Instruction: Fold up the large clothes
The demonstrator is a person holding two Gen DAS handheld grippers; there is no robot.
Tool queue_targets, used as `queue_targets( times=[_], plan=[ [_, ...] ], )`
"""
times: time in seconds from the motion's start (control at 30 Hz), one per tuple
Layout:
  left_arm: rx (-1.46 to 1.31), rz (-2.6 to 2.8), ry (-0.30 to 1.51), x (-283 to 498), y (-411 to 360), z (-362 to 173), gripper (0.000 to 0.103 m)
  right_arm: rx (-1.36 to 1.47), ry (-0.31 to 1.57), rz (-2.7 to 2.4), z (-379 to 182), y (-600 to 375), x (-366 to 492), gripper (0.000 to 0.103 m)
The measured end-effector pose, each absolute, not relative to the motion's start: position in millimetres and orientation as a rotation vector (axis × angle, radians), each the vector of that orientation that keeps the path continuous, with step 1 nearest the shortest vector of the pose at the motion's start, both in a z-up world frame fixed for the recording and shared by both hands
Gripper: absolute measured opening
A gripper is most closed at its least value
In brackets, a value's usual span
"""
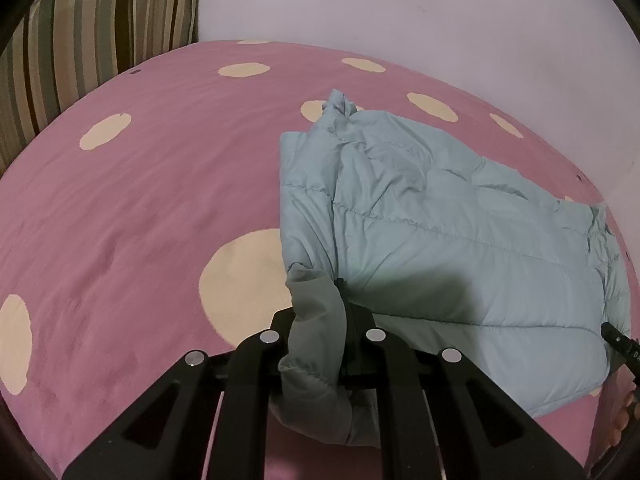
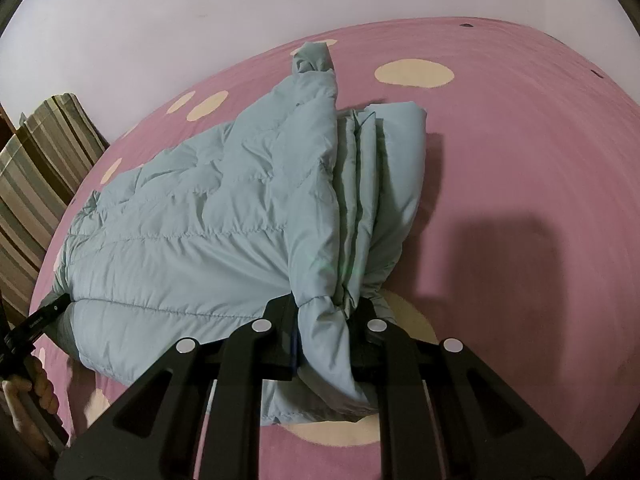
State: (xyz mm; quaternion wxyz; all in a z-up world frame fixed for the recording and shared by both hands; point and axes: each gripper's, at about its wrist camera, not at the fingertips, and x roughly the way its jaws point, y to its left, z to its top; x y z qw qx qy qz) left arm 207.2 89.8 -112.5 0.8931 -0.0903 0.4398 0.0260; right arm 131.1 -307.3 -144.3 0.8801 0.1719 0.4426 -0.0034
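**Both grippers clamping the near hem of a pale blue puffer jacket on the spotted bed**

Seen from the left wrist, the left gripper [image 1: 320, 320] is clenching a bunched corner of the pale blue quilted jacket [image 1: 440, 216], and a fold of the fabric is spilling down between its black fingers toward the camera. The rest of the jacket is lying ahead and to the right on the pink bedspread [image 1: 140, 200] with cream spots, its far end drawn up into a small twisted peak. A striped cushion [image 1: 100, 28] is leaning against the pale wall [image 1: 400, 4] at the upper left. At the right edge of this view, the tip of the right gripper [image 1: 614, 336] is showing at the jacket's other near corner, with part of a hand [image 1: 624, 420] below it.

Seen from the right wrist, the right gripper [image 2: 328, 316] is gripping its own corner of the jacket [image 2: 200, 208], where several folded layers are gathering into the closed jaws. The garment is stretching away to the upper left, with stacked pleats standing along its right side and throwing a dark shadow on the bedspread [image 2: 520, 140]. The left gripper [image 2: 50, 312] is poking in at the lower left, touching the jacket's other near corner, and the hand [image 2: 40, 384] carrying it is partly showing. The striped cushion [image 2: 36, 168] is sitting at the left edge.
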Motion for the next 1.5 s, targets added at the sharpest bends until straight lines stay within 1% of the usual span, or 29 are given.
queue_targets(
  times=[0.87, 0.97, 1.03, 1.07, 1.13, 1.17, 1.2, 1.27, 1.33, 1.4, 1.5],
  plan=[
    [-0.202, 0.057, 0.923, 197.2, 93.2, -113.5, 0.011, 0.359, 0.927, -0.003, -147.7, -308.4, 138.2, 0.014],
    [-0.205, 0.055, 0.927, 197.4, 93.3, -114.6, 0.012, 0.354, 0.929, -0.008, -147.9, -308.2, 141.1, 0.015],
    [-0.196, 0.053, 0.930, 197.5, 92.1, -113.4, 0.014, 0.335, 0.931, -0.017, -146.8, -306.8, 143.2, 0.019],
    [-0.201, 0.050, 0.929, 197.2, 93.4, -112.4, 0.015, 0.330, 0.931, -0.023, -146.6, -306.5, 143.5, 0.024],
    [-0.210, 0.049, 0.935, 196.6, 96.2, -111.8, 0.019, 0.333, 0.931, -0.033, -145.7, -306.9, 143.2, 0.027],
    [-0.217, 0.047, 0.936, 195.6, 98.8, -110.6, 0.024, 0.332, 0.931, -0.037, -144.7, -306.9, 142.8, 0.031],
    [-0.223, 0.047, 0.936, 194.6, 101.1, -109.3, 0.032, 0.331, 0.931, -0.042, -143.1, -307.0, 142.6, 0.033],
    [-0.232, 0.043, 0.933, 192.1, 105.4, -106.2, 0.042, 0.329, 0.926, -0.053, -138.2, -307.8, 140.7, 0.035],
    [-0.221, 0.047, 0.921, 190.0, 109.7, -100.7, 0.046, 0.320, 0.914, -0.072, -131.0, -307.9, 135.9, 0.040],
    [-0.218, 0.047, 0.917, 189.0, 112.9, -95.8, 0.055, 0.300, 0.885, -0.099, -119.4, -308.5, 130.8, 0.046],
    [-0.241, 0.030, 0.910, 188.8, 122.5, -86.3, 0.060, 0.263, 0.829, -0.129, -99.2, -306.0, 124.8, 0.047]
  ],
)
